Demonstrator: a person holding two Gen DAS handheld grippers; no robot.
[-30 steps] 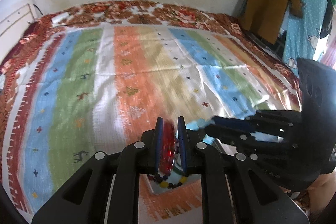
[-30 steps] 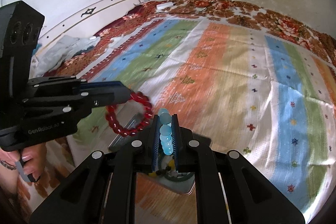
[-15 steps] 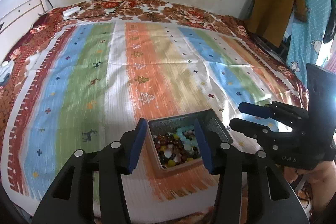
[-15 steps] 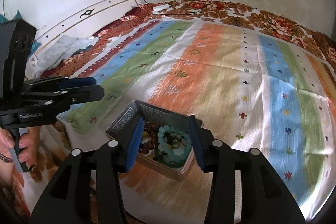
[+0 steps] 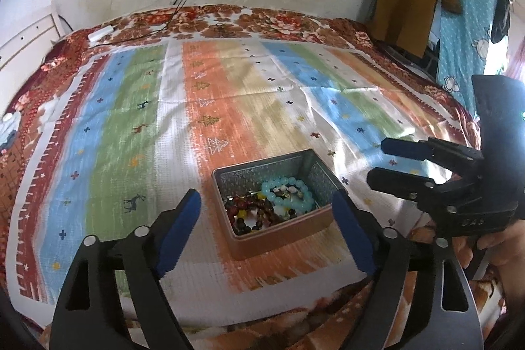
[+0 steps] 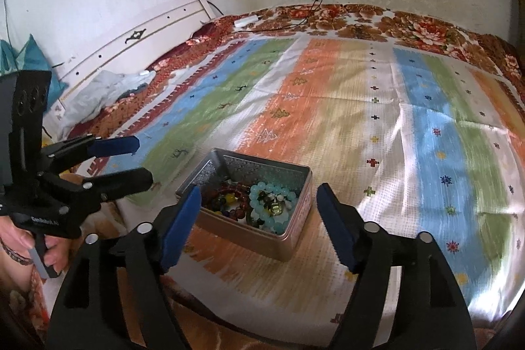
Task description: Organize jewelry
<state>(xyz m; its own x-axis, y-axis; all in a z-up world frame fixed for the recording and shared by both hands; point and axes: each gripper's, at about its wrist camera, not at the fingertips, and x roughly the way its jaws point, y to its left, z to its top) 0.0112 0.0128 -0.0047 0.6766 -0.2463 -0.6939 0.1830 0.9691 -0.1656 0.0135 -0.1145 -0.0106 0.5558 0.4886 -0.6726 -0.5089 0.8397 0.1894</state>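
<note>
We are holding both grippers above the near edge of the bed, each with its jaws opening and nothing between the pads. The left gripper point(image 5: 267, 230) is spreading wide; the tin box point(image 5: 279, 238) is showing through the gap but untouched. The right gripper point(image 6: 259, 223) is spreading likewise, well clear of the tin's rim.

The jewelry is lying inside the tin: a pale blue bead bracelet point(image 6: 270, 207) is resting on top, beside dark red beads point(image 6: 229, 189) and mixed small beads, all tangled together in one heap.

Risks we are noting from here:
- The tin is sitting on a soft striped bedspread point(image 5: 229, 107) close to the mattress edge. We are judging that a nudge from either finger could tip or slide it, spilling beads.
- The strands are overlapping, so reaching in for one could drag a neighbour out with it.
- The two grippers are working close together over one small box; we are expecting finger collisions if both descend at once.
- Round beads could slip from flat pads.
</note>
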